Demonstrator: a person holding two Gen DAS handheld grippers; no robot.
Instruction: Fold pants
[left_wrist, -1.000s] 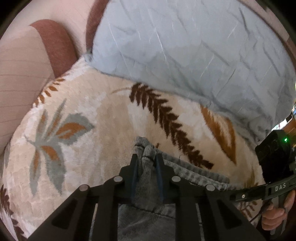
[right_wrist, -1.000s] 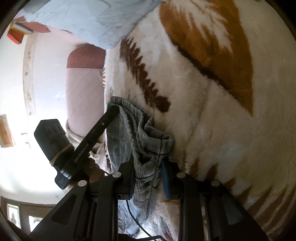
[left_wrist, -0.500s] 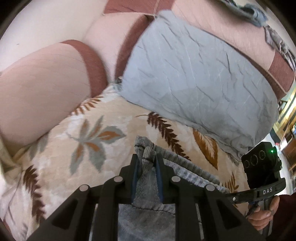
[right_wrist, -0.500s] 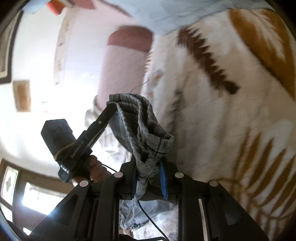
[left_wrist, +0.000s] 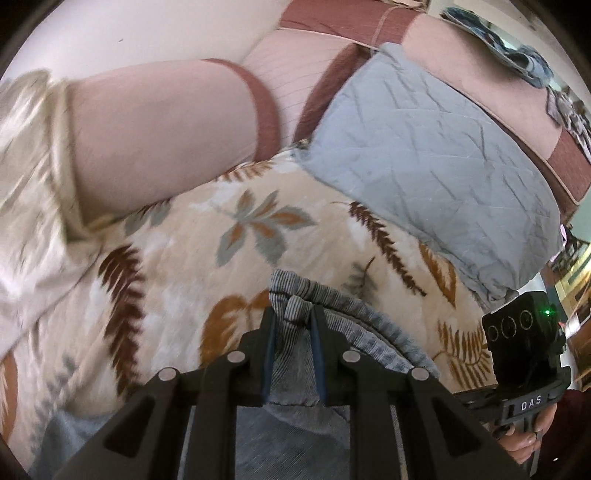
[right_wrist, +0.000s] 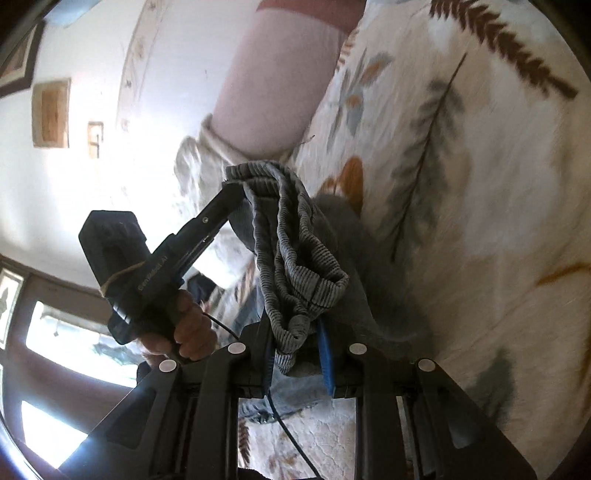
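Note:
Grey-blue pants with a ribbed waistband (left_wrist: 354, 325) hang stretched between both grippers above a leaf-patterned blanket (left_wrist: 177, 258). My left gripper (left_wrist: 293, 317) is shut on one end of the waistband, its blue pads pinching the bunched rib. In the left wrist view the other gripper's body (left_wrist: 517, 350) shows at the lower right, held by a hand. My right gripper (right_wrist: 295, 332) is shut on the other end of the waistband (right_wrist: 295, 258), which droops in folds over its fingers. The left gripper (right_wrist: 232, 192) shows there too, clamped on the far end.
A pale blue quilted cushion (left_wrist: 424, 155) leans on the pink sofa back (left_wrist: 480, 85). A padded armrest (left_wrist: 147, 125) rises at the left. Clothes lie on top of the sofa back (left_wrist: 524, 59). A black cable (right_wrist: 291, 435) dangles under the right gripper. Bright windows (right_wrist: 55, 332) glare at the left.
Both grippers have pulled back and up from the sofa seat with the waistband held. More of the armrest, sofa back and room now shows. Both wrists have rolled.

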